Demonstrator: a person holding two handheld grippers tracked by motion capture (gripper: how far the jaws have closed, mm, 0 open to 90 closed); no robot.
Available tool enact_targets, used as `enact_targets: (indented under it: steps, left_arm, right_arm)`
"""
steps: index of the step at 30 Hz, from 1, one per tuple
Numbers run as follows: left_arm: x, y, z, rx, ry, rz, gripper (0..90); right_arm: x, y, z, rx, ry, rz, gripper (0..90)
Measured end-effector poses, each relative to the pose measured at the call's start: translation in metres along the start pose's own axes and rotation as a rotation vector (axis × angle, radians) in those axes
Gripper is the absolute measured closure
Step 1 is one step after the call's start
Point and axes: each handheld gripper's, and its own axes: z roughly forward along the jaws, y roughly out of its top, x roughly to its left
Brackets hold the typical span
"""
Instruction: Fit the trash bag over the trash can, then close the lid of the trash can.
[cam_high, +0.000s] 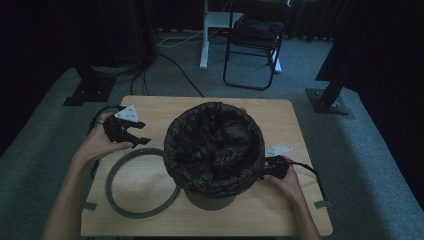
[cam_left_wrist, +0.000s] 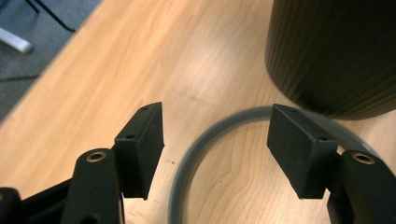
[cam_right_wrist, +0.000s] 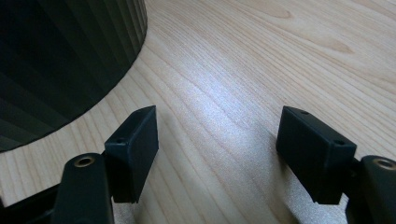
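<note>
A dark ribbed bin (cam_high: 215, 195) stands mid-table, lined with a black bag (cam_high: 215, 142) folded over its rim. To its left a grey ring (cam_high: 109, 182) lies flat on the wooden table (cam_high: 295, 125). My left gripper (cam_high: 141, 133) hovers over the ring's upper left arc and is open. In the left gripper view, nothing is between the left gripper's (cam_left_wrist: 217, 112) jaws; the ring (cam_left_wrist: 184, 163) and bin wall (cam_left_wrist: 336, 51) lie below and beyond. My right gripper (cam_high: 265, 172) rests low beside the bin's right side. It is open (cam_right_wrist: 218, 114) over bare wood, with the bin (cam_right_wrist: 60, 60) to its left.
A black folding chair (cam_high: 255, 45) and a white desk leg (cam_high: 204, 35) stand on the carpet behind the table. Black stand bases sit on the floor at the far left (cam_high: 87, 90) and the far right (cam_high: 327, 100). Cables trail from both grippers.
</note>
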Motion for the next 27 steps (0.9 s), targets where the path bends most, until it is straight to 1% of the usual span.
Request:
enact_targets:
  steps: [4, 8, 11, 14, 20, 23, 27]
  left_arm:
    - [0.004, -0.011, 0.021, 0.049, -0.001, -0.020, 36.8]
    - [0.007, -0.021, 0.039, 0.086, -0.004, -0.038, 36.8]
    - [0.009, -0.027, 0.048, 0.089, -0.005, -0.054, 36.8]
    - [0.009, -0.032, 0.055, 0.109, 0.004, -0.061, 36.9]
    - [0.009, -0.043, 0.072, 0.149, 0.001, -0.075, 35.9]
    - [0.012, -0.051, 0.080, 0.156, 0.008, -0.097, 35.4]
    - [0.017, -0.059, 0.088, 0.166, 0.030, -0.123, 35.5]
  right_arm:
    - [0.000, 0.000, 0.000, 0.000, -0.001, 0.000, 29.0]
    - [0.000, 0.000, 0.000, 0.000, -0.001, 0.000, 29.0]
    - [0.000, 0.000, 0.000, 0.000, -0.001, 0.000, 29.0]
    - [0.000, 0.000, 0.000, 0.000, -0.001, 0.001, 29.1]
    - [0.000, 0.000, 0.000, 0.000, -0.002, 0.001, 29.1]
    - [0.000, 0.000, 0.000, 0.000, -0.001, 0.002, 29.1]
    - [0.000, 0.000, 0.000, 0.000, -0.001, 0.002, 29.1]
